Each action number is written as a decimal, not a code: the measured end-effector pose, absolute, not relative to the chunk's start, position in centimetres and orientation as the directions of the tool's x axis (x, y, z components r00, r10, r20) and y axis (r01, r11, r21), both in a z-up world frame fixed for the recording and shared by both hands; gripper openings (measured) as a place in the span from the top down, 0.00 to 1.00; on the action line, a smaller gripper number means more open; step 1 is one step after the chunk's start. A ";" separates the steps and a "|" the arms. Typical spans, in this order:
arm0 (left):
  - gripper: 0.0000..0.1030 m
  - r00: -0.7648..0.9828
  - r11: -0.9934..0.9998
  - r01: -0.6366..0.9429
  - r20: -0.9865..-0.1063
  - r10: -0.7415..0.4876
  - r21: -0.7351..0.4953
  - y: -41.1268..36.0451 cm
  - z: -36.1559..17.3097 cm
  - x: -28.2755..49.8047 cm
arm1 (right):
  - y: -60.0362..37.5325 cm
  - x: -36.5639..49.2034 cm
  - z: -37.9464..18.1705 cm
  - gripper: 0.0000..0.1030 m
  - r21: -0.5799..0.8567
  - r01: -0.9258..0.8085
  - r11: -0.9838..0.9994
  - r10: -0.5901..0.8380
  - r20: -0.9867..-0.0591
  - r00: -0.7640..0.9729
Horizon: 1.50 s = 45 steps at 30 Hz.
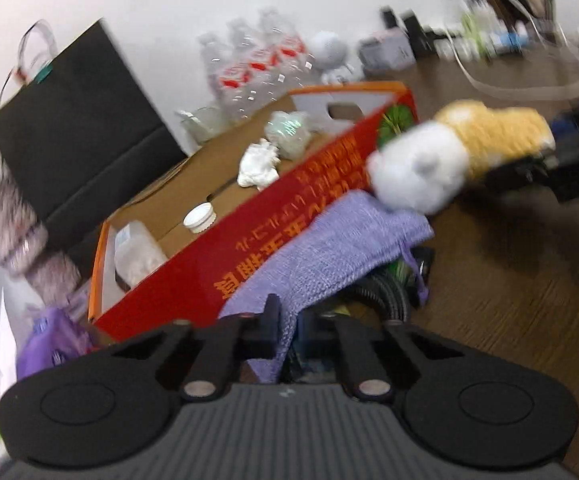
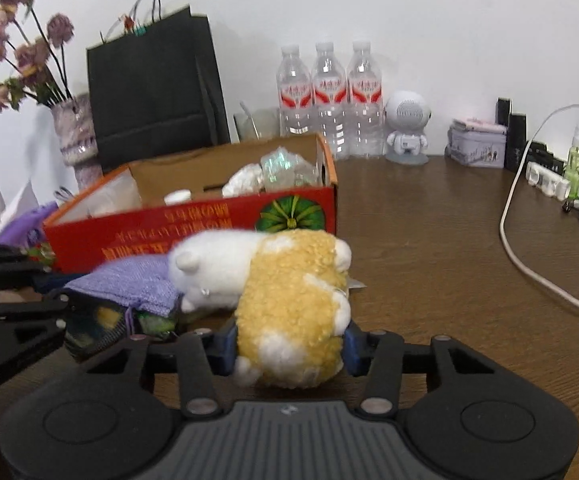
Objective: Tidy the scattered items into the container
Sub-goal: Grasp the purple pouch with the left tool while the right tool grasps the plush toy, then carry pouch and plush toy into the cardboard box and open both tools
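Plush toy (image 2: 285,312) lengthwise, head toward box (image 2: 193,224).

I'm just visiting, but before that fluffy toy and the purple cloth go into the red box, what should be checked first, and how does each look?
1. Right gripper clamps the plush toy on both sides: ok.
2. Left gripper grips the purple knitted pouch: ok, the cloth sits between its fingers.
3. Red cardboard box open on top: ok.
4. Free space inside beside the crumpled tissue and white-capped bottle: ok.
5. Toy lifted above the box rim: cannot tell.
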State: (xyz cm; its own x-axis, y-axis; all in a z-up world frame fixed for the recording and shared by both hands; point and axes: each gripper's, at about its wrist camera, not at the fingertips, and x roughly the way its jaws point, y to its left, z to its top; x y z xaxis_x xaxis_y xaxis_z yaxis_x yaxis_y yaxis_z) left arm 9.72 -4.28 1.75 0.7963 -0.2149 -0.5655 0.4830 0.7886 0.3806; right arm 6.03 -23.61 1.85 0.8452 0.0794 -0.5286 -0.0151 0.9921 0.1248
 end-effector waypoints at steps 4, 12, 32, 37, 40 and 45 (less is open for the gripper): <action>0.96 0.846 0.856 0.409 -0.484 -0.225 0.316 -2.5 5.4 7.1 | -23.3 3.2 4.7 0.56 0.106 -0.060 0.993 0.105 -0.494 0.863; 0.96 0.892 0.897 0.340 -0.398 -0.214 0.280 -0.1 9.5 -3.2 | -23.0 -4.6 9.9 0.55 0.071 -0.205 0.976 0.210 -0.556 0.804; 0.43 0.746 0.908 0.419 -0.571 -0.342 0.002 1.0 2.4 -11.0 | -22.0 -3.9 5.8 0.50 0.138 -0.176 0.975 0.223 -0.629 0.745; 0.25 0.777 0.923 0.385 -0.544 -0.318 0.011 2.4 2.7 -9.7 | -19.9 -1.7 7.2 0.56 0.117 -0.180 0.977 0.215 -0.561 0.800; 0.23 0.767 0.917 0.398 -0.549 -0.331 0.004 2.8 2.1 -7.4 | -18.2 1.5 7.2 0.55 0.082 -0.193 0.978 0.203 -0.590 0.781; 0.17 0.725 0.912 0.411 -0.608 -0.324 0.005 2.9 0.8 -4.3 | -16.5 5.4 4.9 0.42 0.057 -0.184 0.981 0.179 -0.623 0.761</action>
